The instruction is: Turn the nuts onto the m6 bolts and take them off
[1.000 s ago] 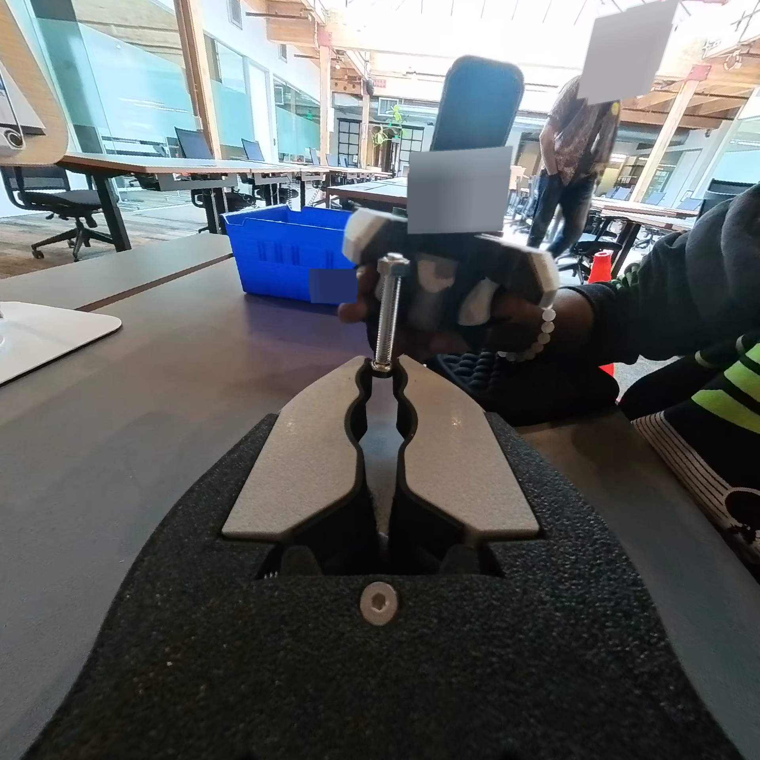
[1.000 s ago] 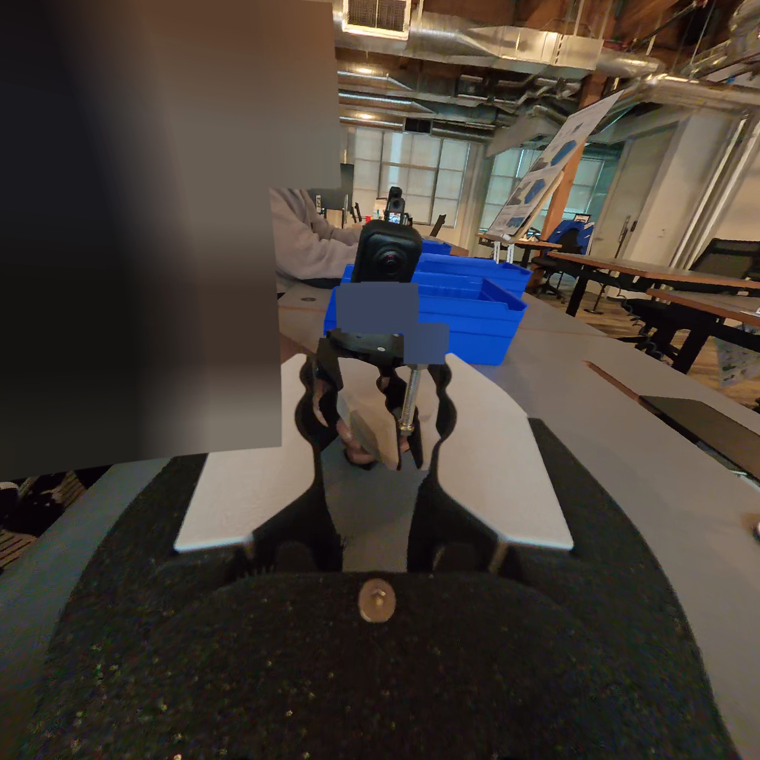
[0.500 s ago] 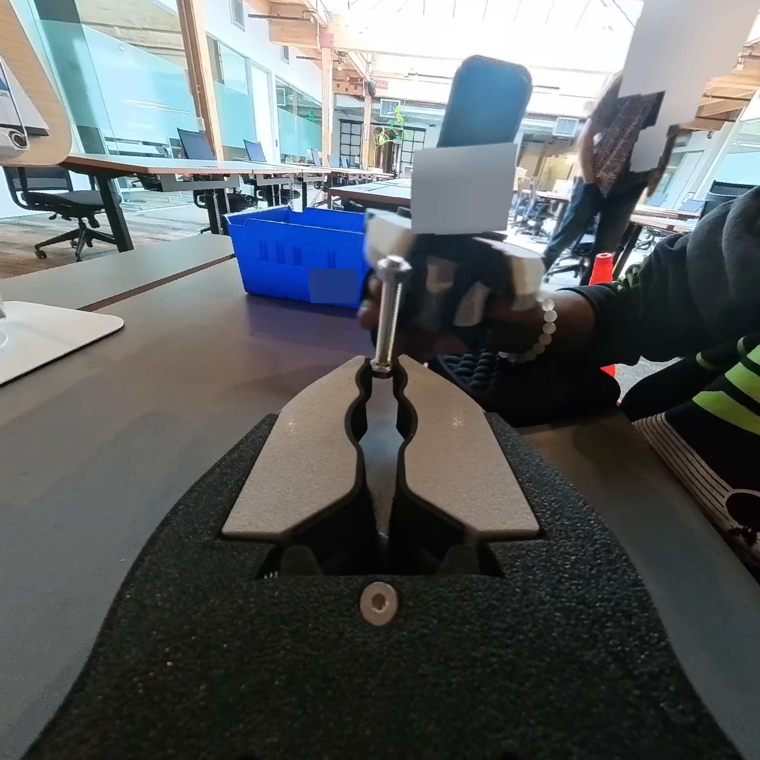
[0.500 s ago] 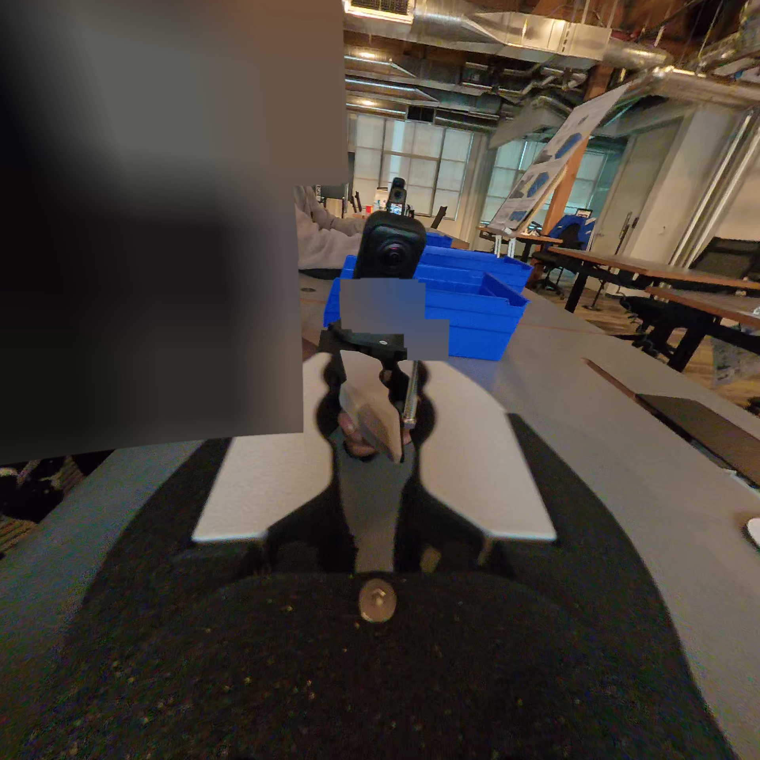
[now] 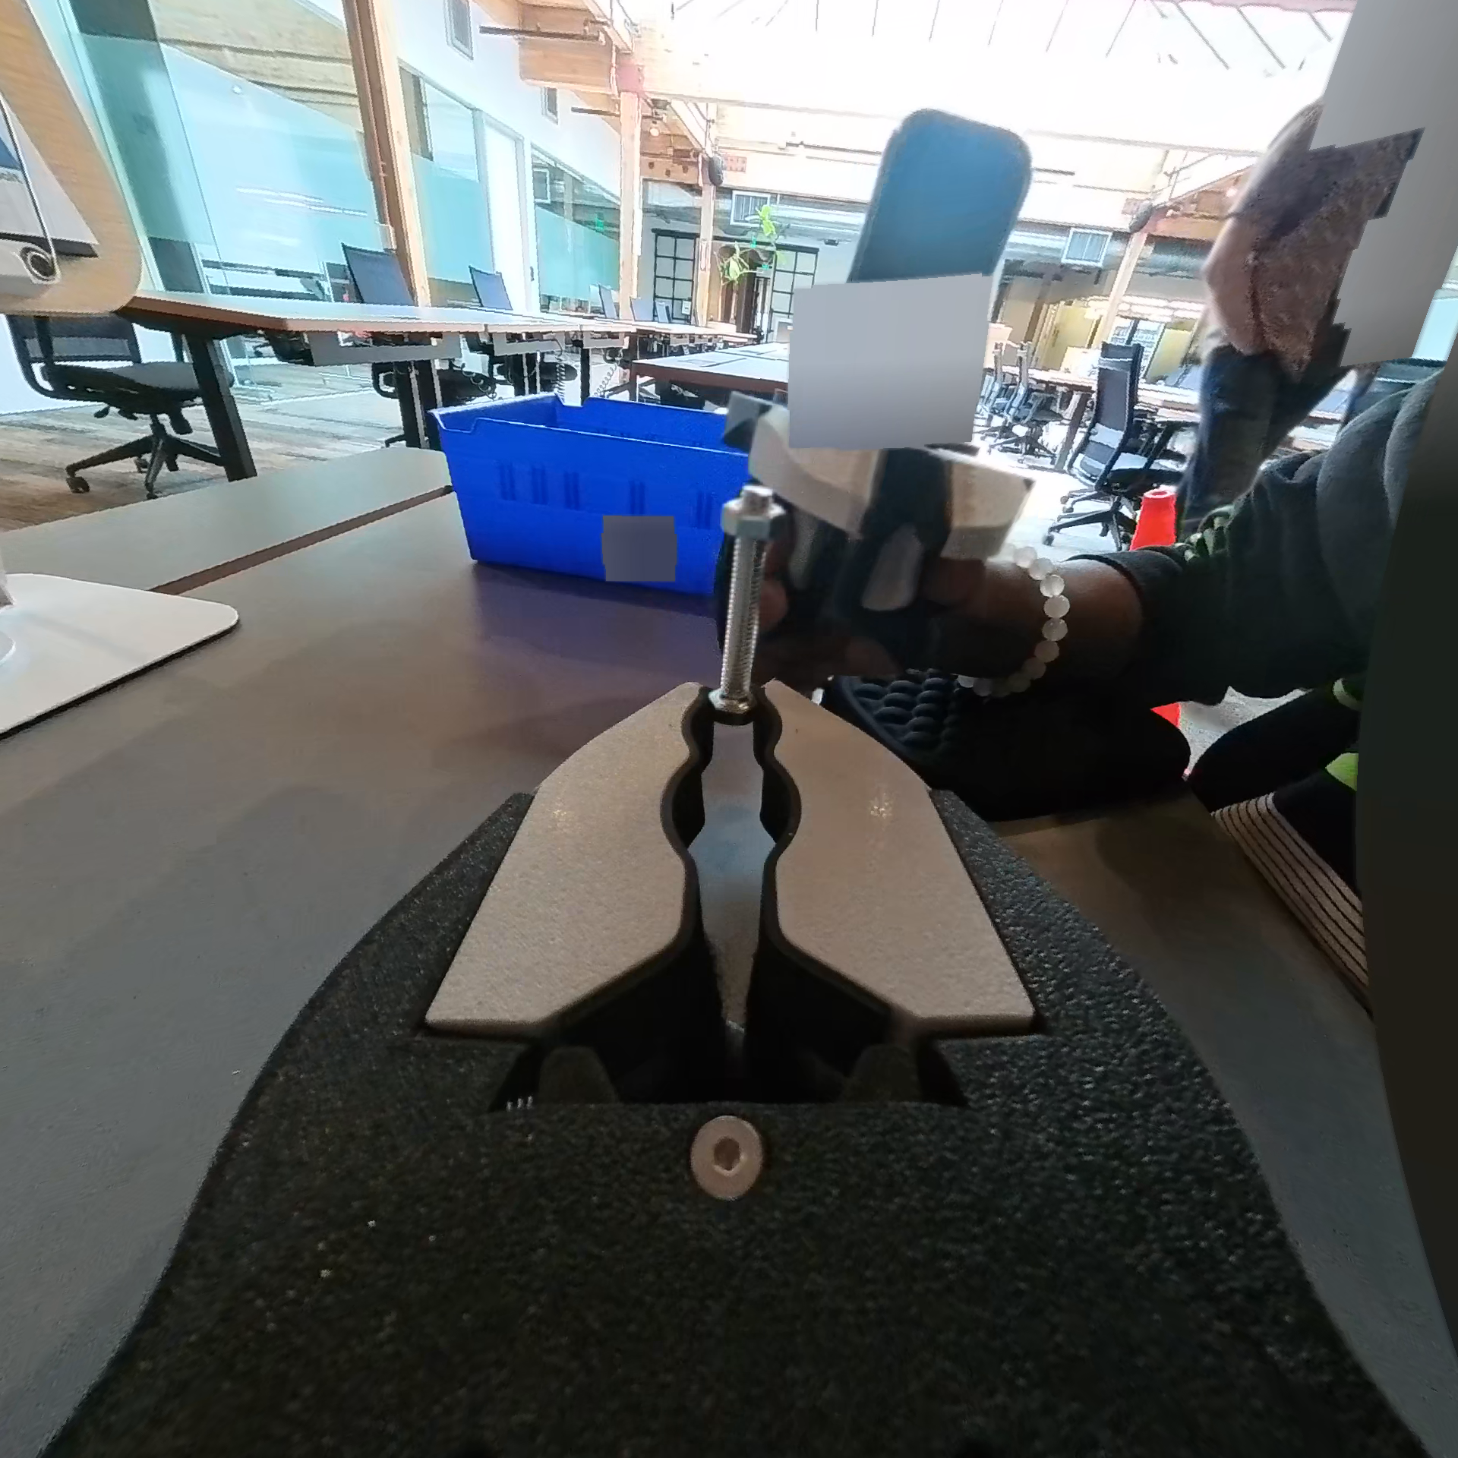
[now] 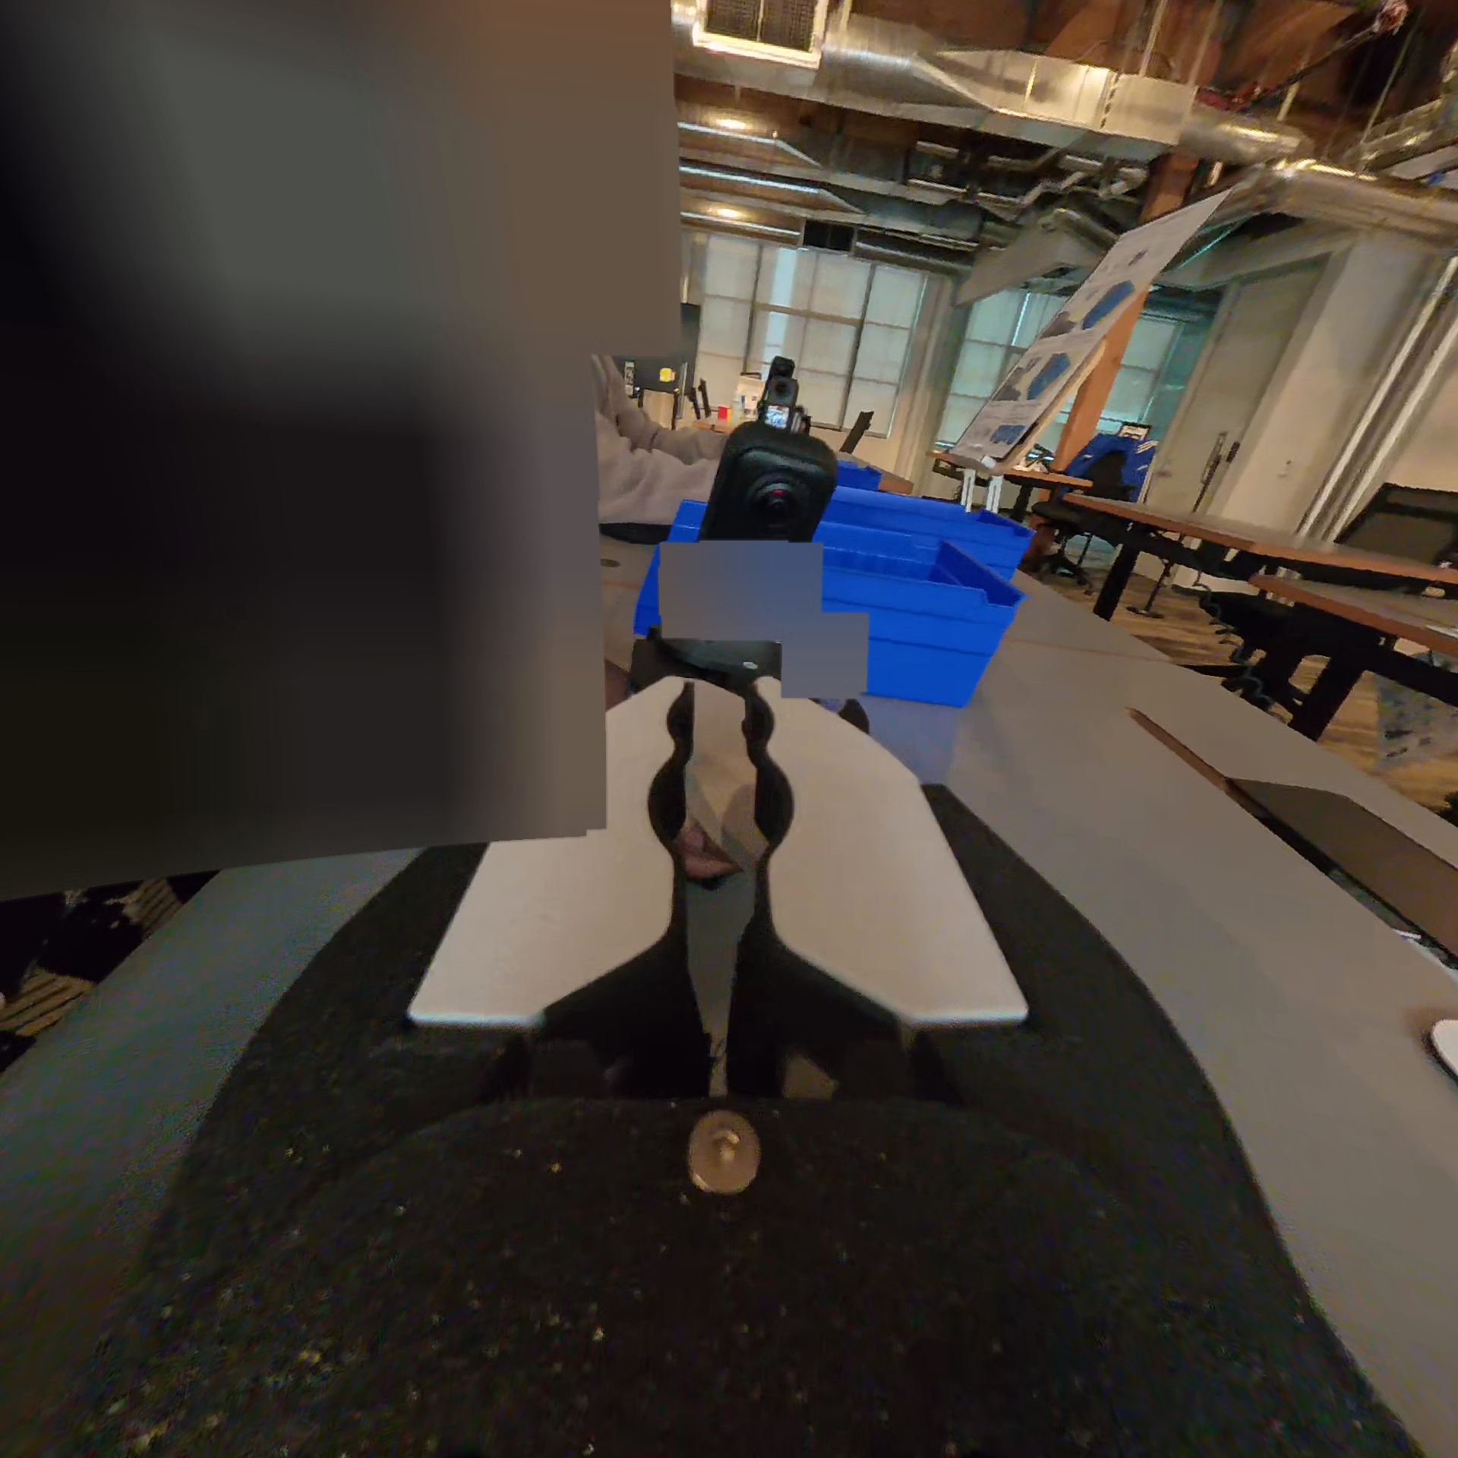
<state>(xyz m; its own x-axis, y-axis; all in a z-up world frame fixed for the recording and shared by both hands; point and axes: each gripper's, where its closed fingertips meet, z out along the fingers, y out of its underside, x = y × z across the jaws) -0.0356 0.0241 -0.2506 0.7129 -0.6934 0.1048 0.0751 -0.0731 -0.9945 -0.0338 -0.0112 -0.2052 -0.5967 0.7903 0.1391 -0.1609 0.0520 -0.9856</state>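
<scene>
One bolt [image 5: 742,607], one nut [image 5: 752,520]

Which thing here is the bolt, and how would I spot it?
Find the dark table with the blue bin. In front, the left gripper pinches a silver bolt upright by its head. Only it is threaded, with a nut near its top.

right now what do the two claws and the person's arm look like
Each claw has two pale grey, speckled finger plates with wavy black rubber inner edges, set in a rough black textured body with a silver screw. The other claw carries a dark rounded camera on top. The person wears a dark sleeve with bright green stripes and a white bead bracelet.
</scene>
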